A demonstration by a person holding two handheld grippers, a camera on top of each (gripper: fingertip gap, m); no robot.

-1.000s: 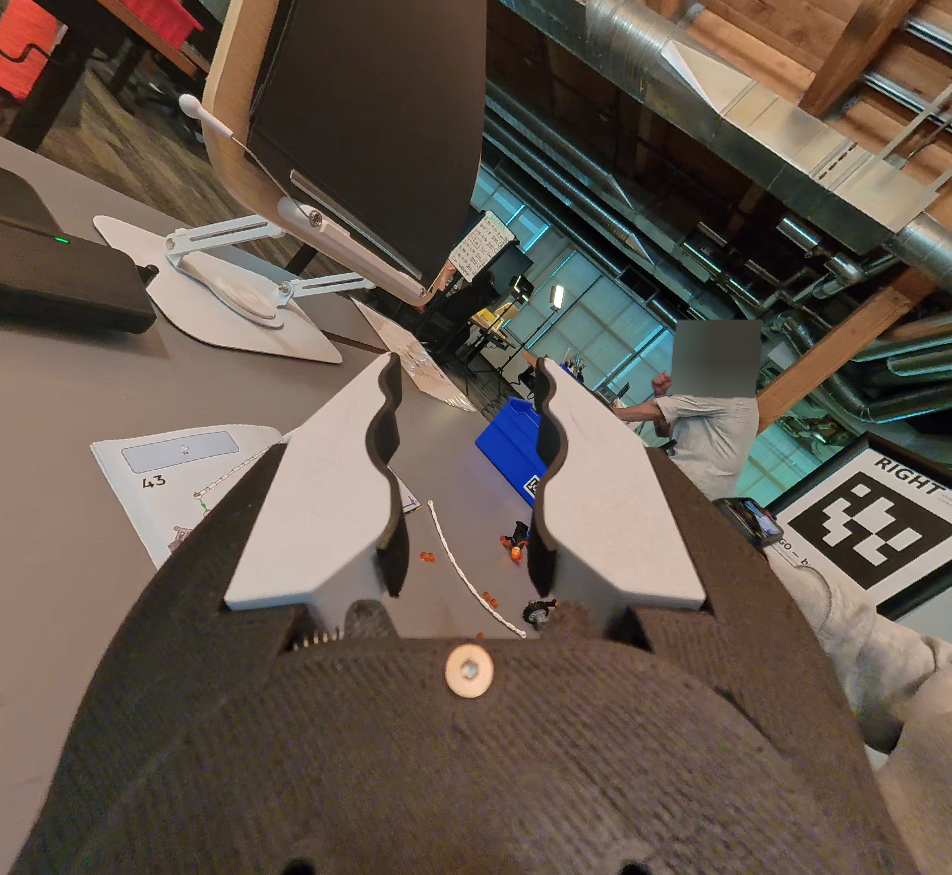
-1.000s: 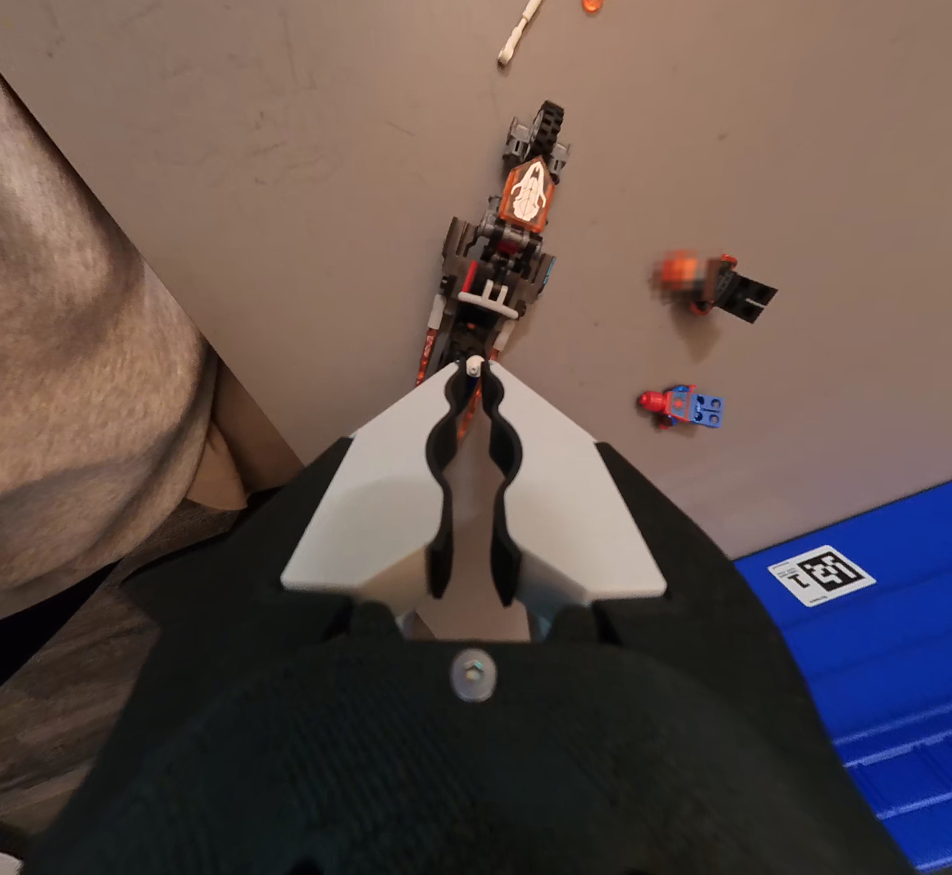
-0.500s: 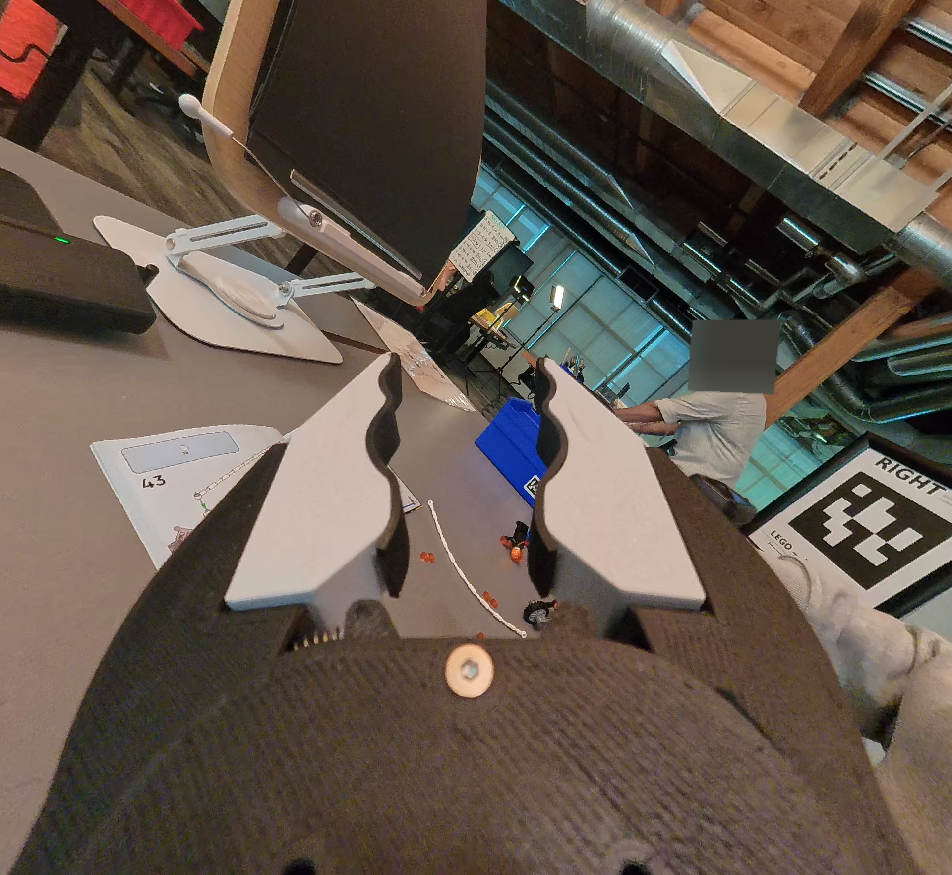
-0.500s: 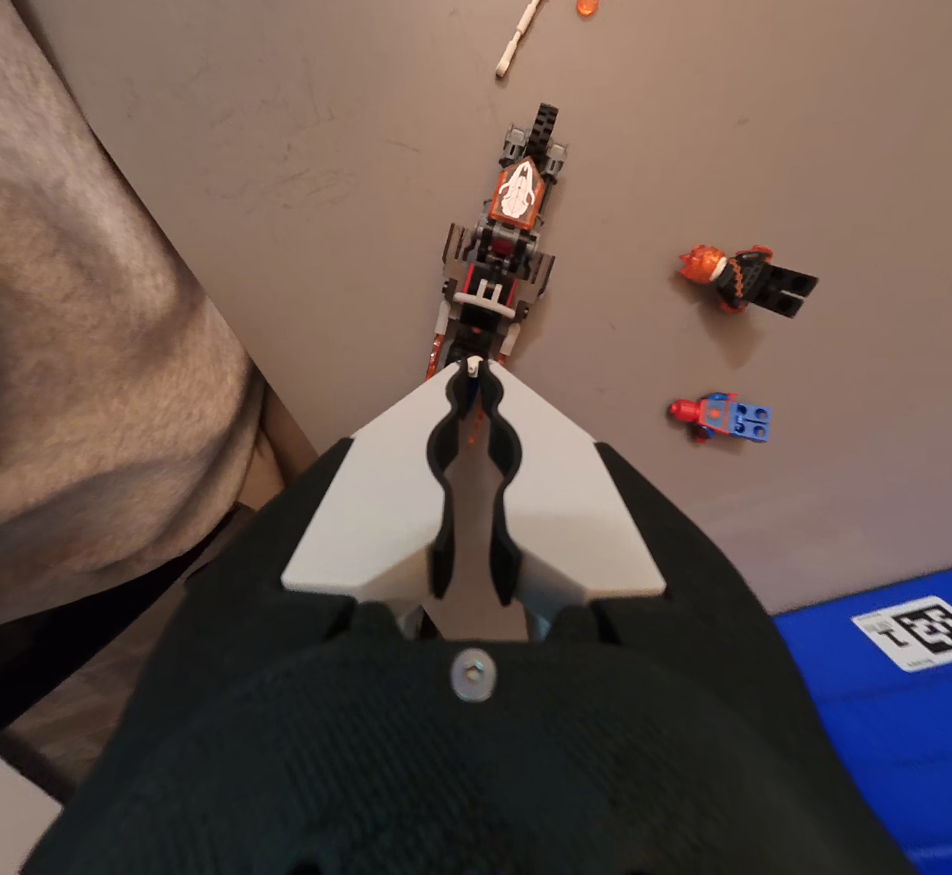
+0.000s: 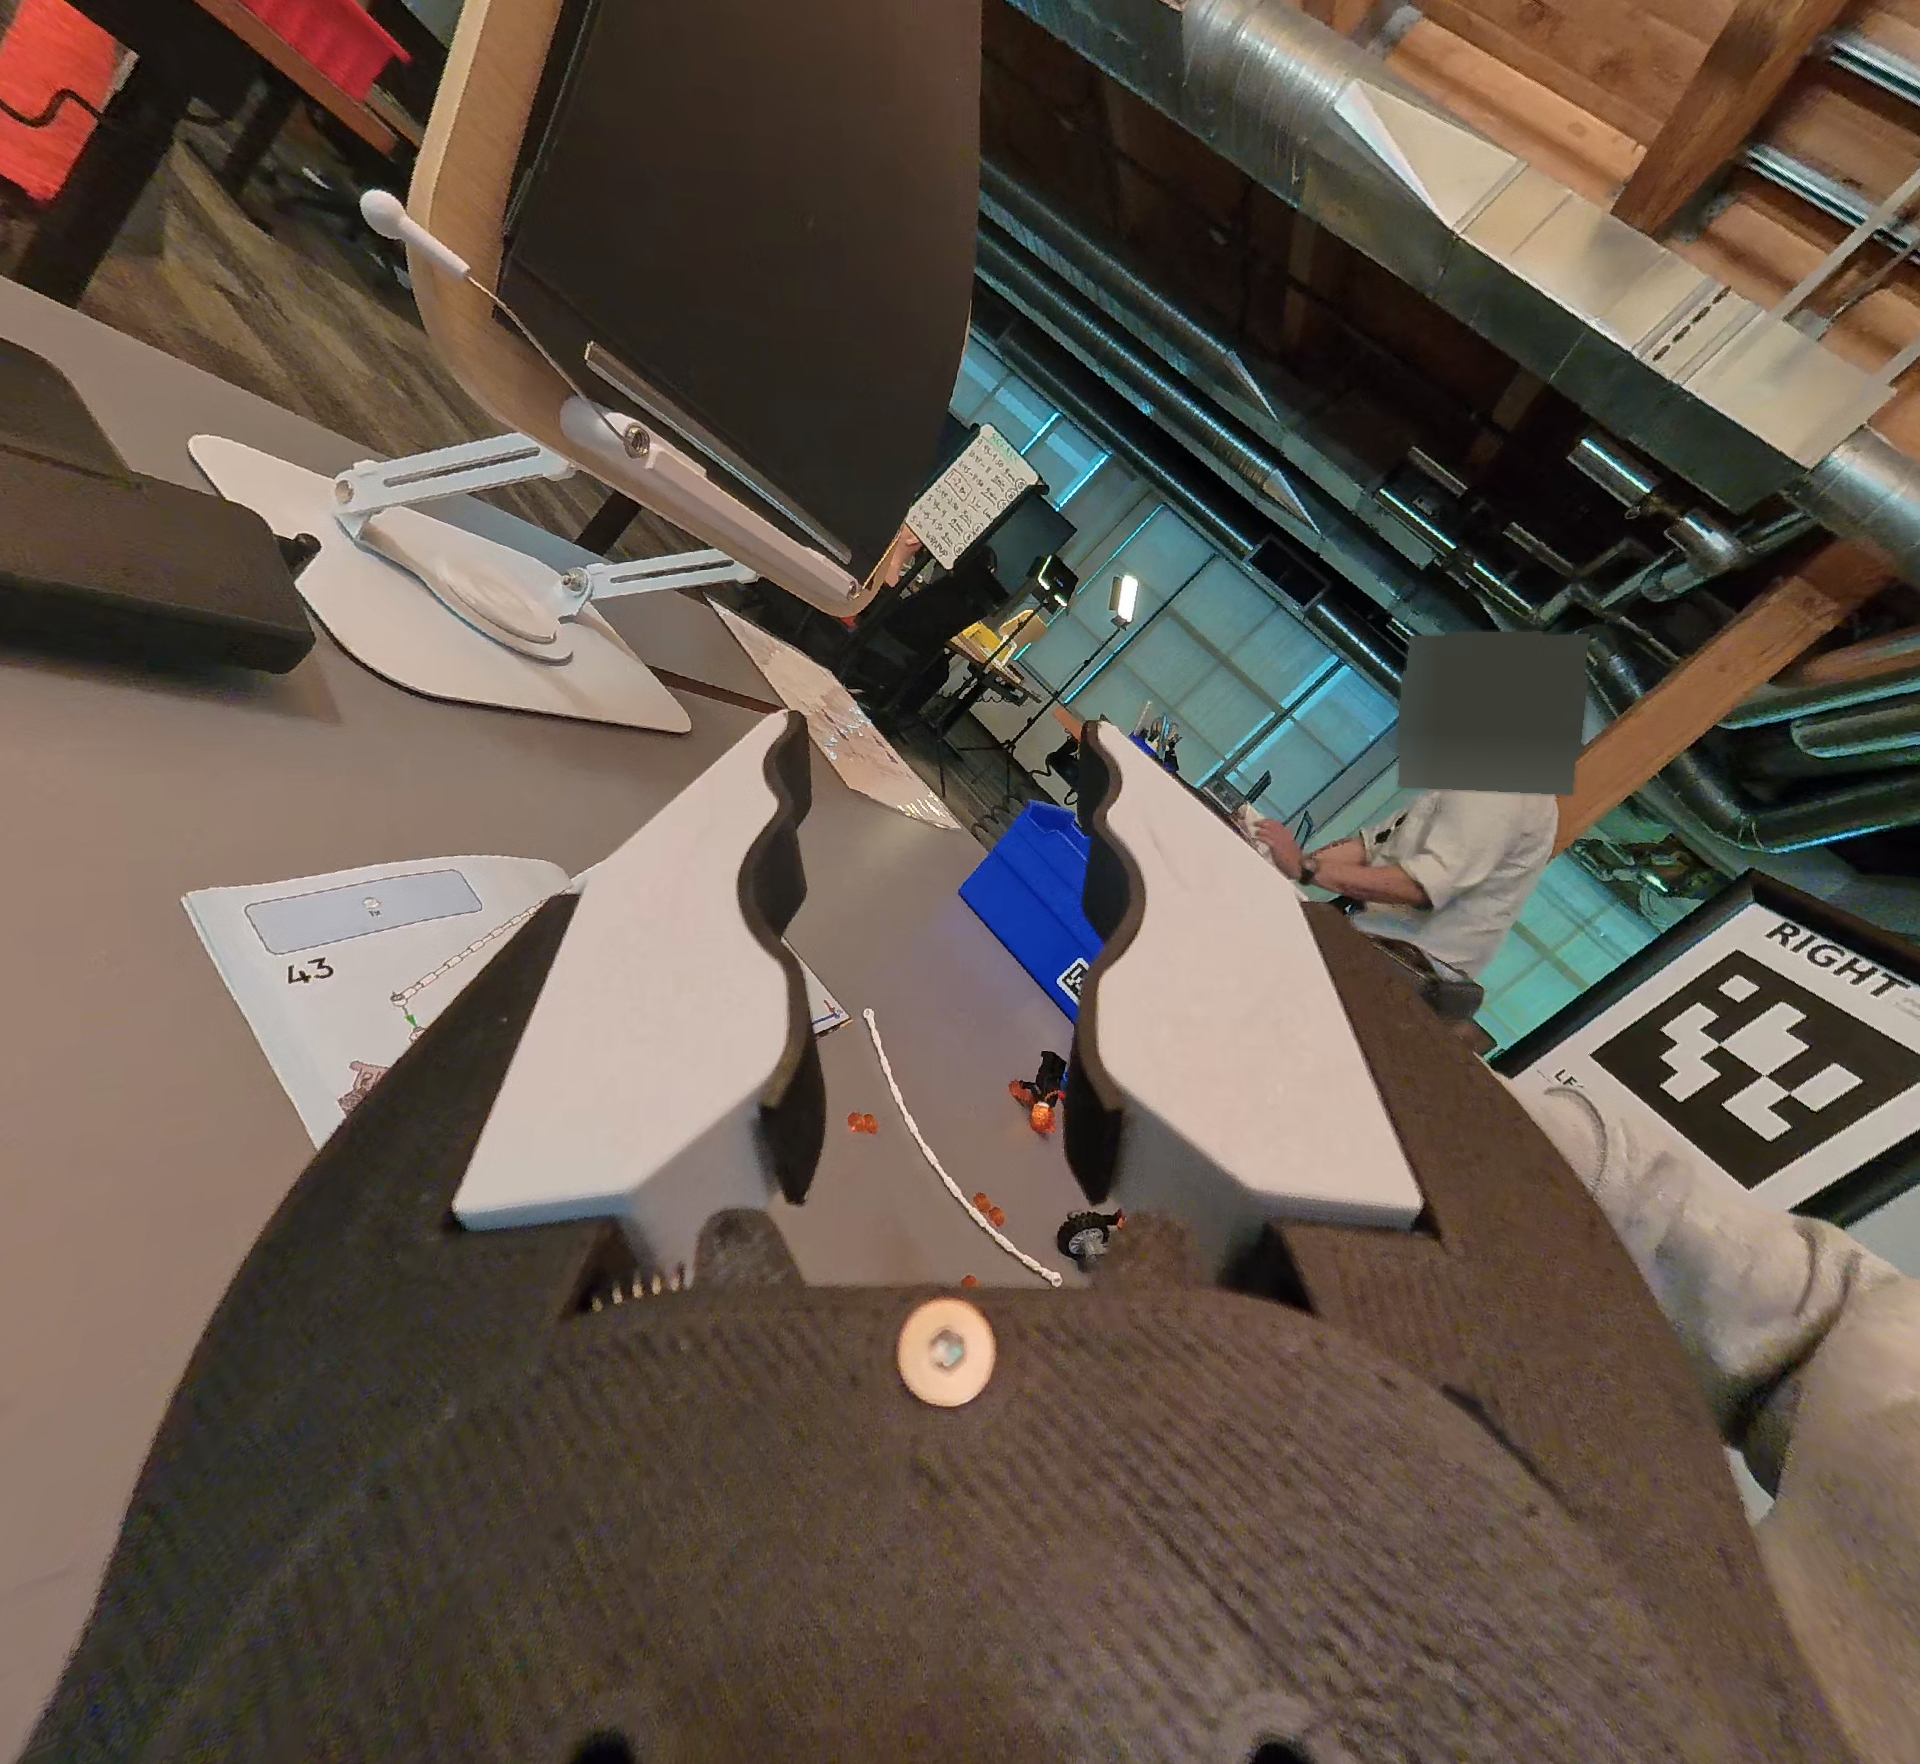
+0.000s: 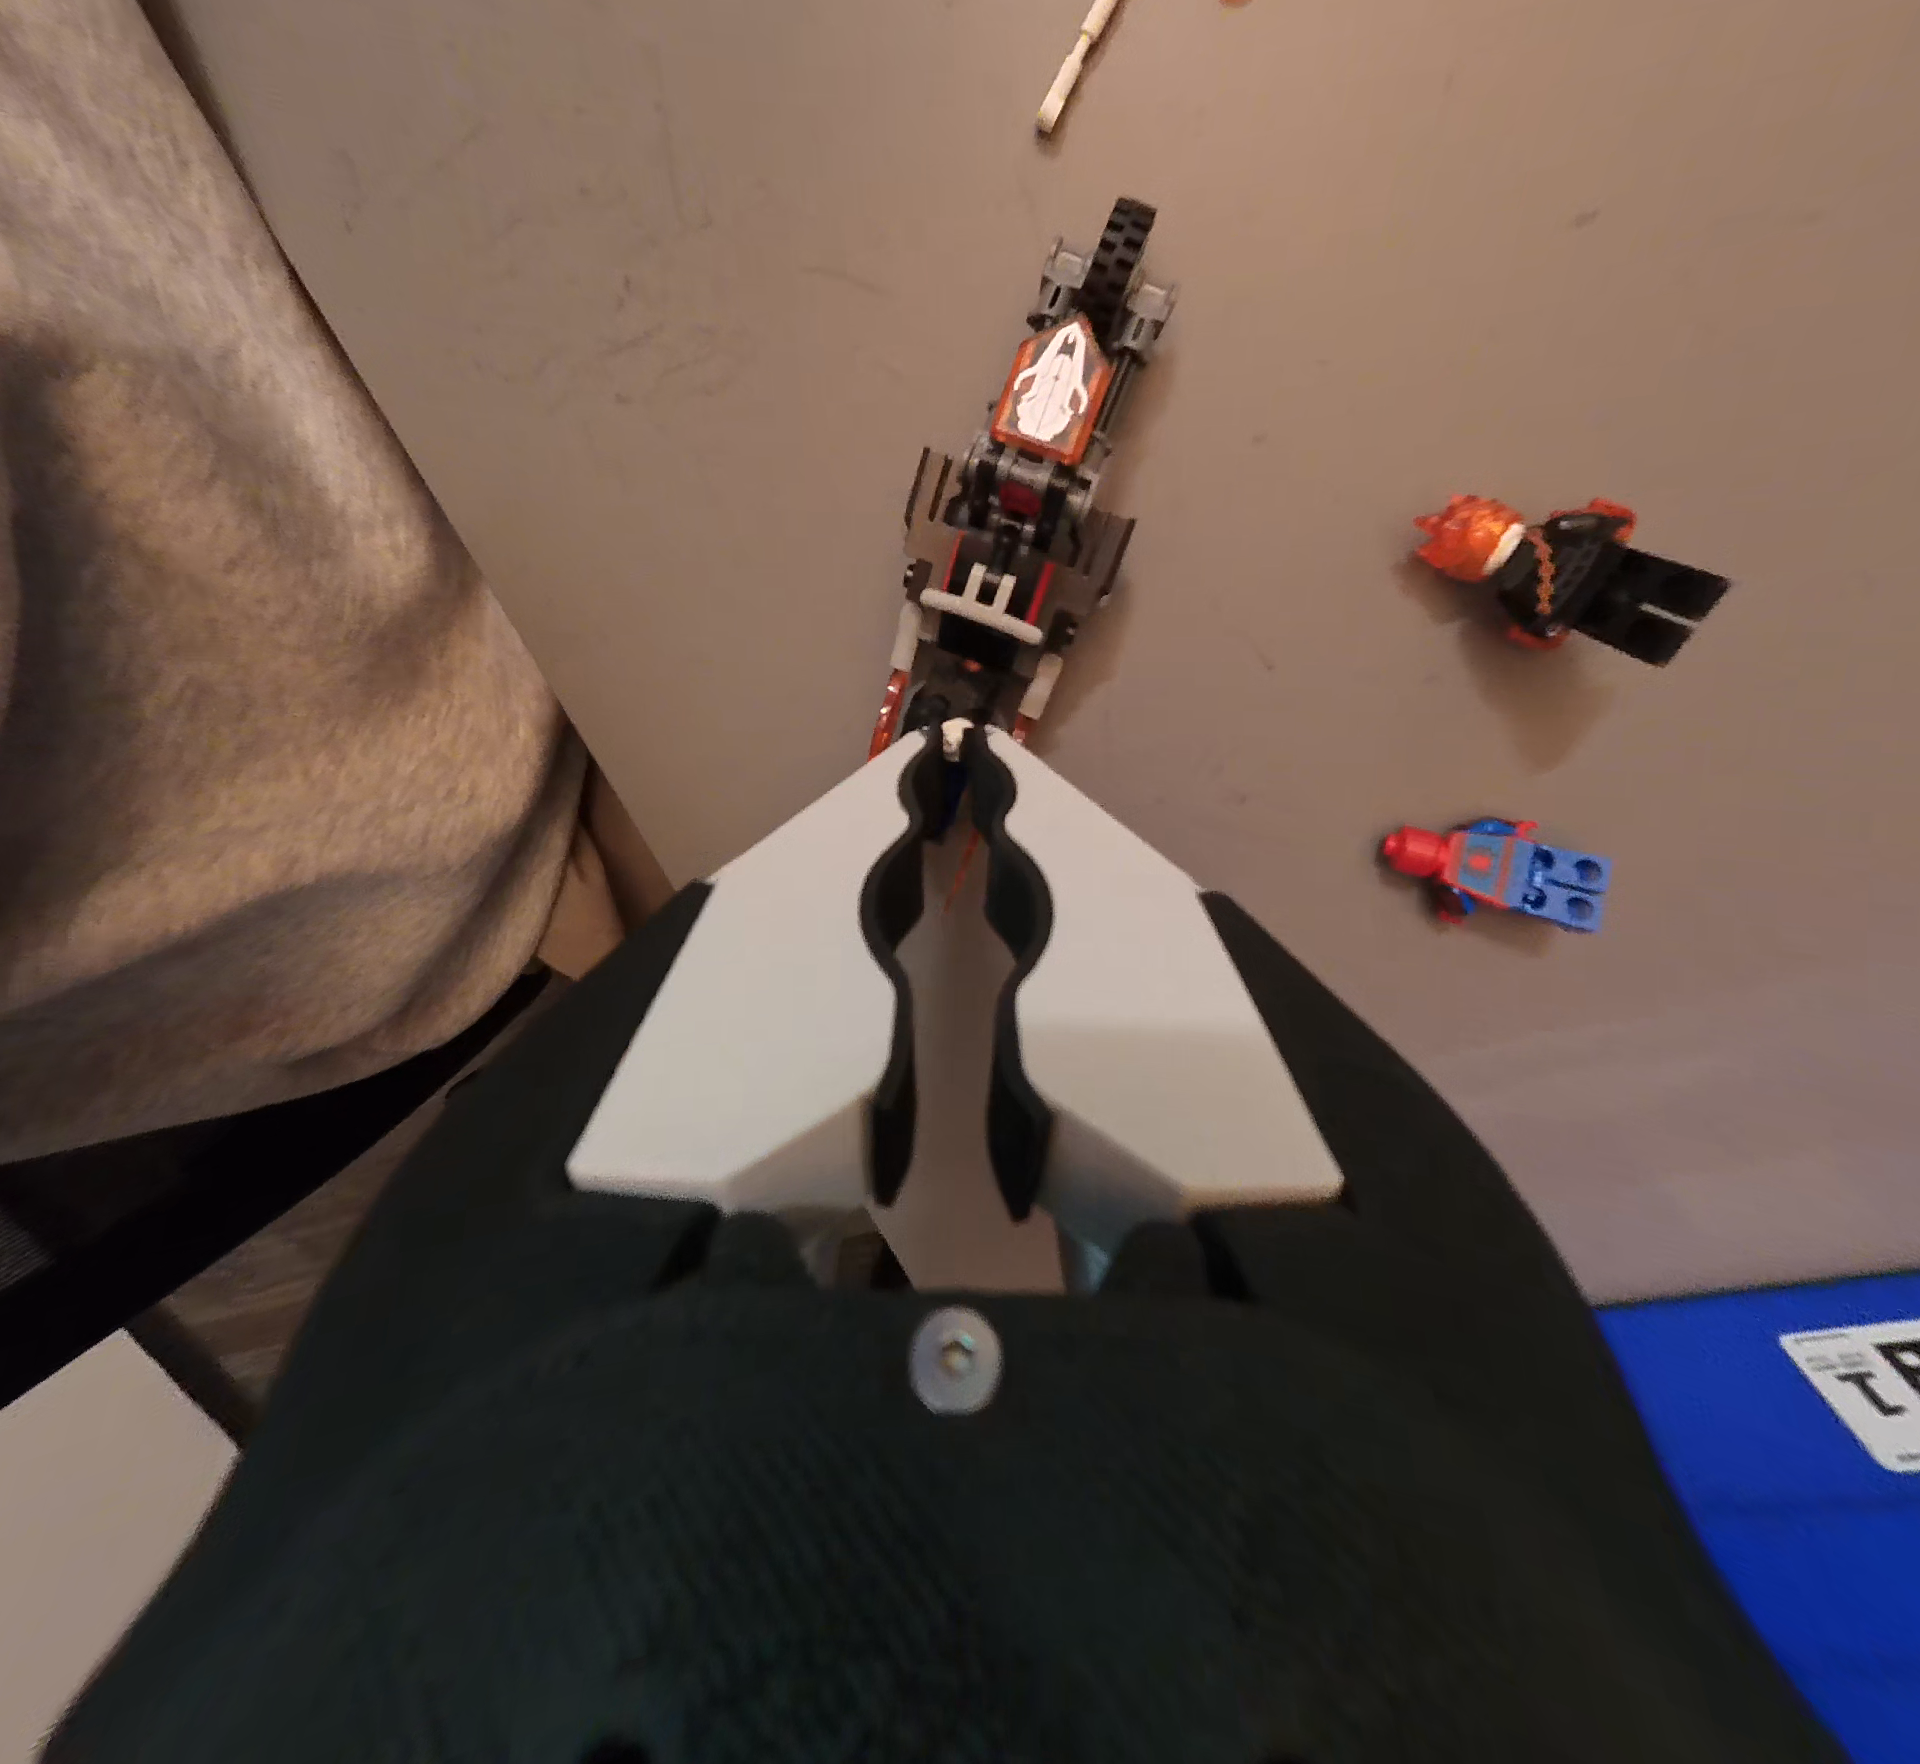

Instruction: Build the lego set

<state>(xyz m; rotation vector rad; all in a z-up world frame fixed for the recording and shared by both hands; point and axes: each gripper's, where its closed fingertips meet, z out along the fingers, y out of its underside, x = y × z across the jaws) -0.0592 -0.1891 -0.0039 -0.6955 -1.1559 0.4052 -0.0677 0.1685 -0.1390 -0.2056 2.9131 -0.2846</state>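
Observation:
A black, grey and orange lego motorcycle (image 6: 1029,488) stands on the grey table (image 6: 623,156), front wheel pointing away. My right gripper (image 6: 956,743) is shut at the motorcycle's rear end, pinching a small white piece (image 6: 954,735) there. A flame-headed black minifigure (image 6: 1558,571) and a red and blue minifigure (image 6: 1496,873) lie to the right. My left gripper (image 5: 940,748) is open and empty, held above the table. Between its fingers I see a white chain (image 5: 935,1164), orange studs (image 5: 860,1122) and the flame-headed figure (image 5: 1042,1091).
An open instruction booklet (image 5: 343,966) lies at left. A tablet on a white stand (image 5: 727,156) and a black device (image 5: 125,571) stand farther back. A blue bin (image 6: 1766,1454) sits at right. A grey sleeve (image 6: 208,571) is at the table's edge. A person stands in the background. My hands' fingertips stand some 40 cm from each other. The flame-headed black minifigure (image 6: 1558,571) lies some 10 cm from my right tips, 35 cm from my left tips.
The right wrist view has shifted a little: the minifigures and blue bin slid rightward in it, while the motorcycle stayed at the gripper's tips. The left gripper has not moved.

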